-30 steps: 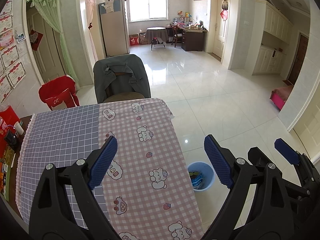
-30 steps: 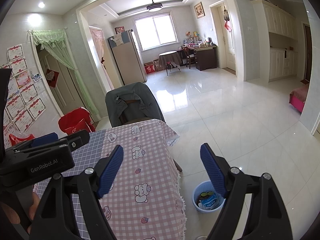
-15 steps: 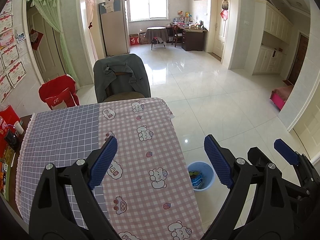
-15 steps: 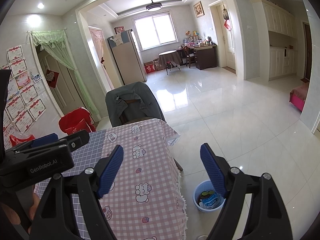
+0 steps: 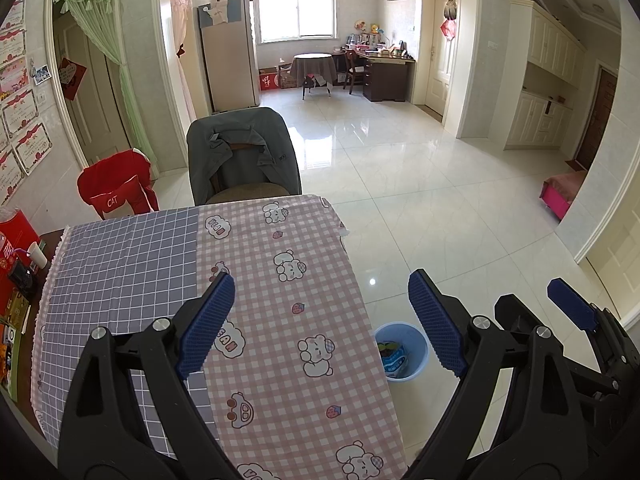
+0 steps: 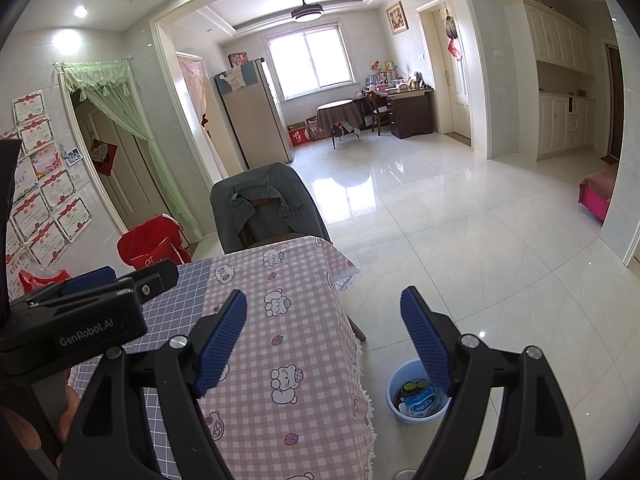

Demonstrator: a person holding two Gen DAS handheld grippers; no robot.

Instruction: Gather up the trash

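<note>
1. Left wrist view: left gripper hangs over the desk with its jaws wide apart and nothing between them. The checked tablecloth shows no loose trash that I can spot. A blue bin sits on the floor just beside the desk's edge, with a blue-and-white packet already in it. The right gripper shows at the far right.

2. Right wrist view: right gripper is likewise spread and empty, aimed between the desk's edge and the bin, which holds a packet and something dark.

3. Risk, as I judge it: with no trash in sight, a reach may snag the tablecloth's fringe and drag it, or knock the light bin over and spill its contents.
</note>
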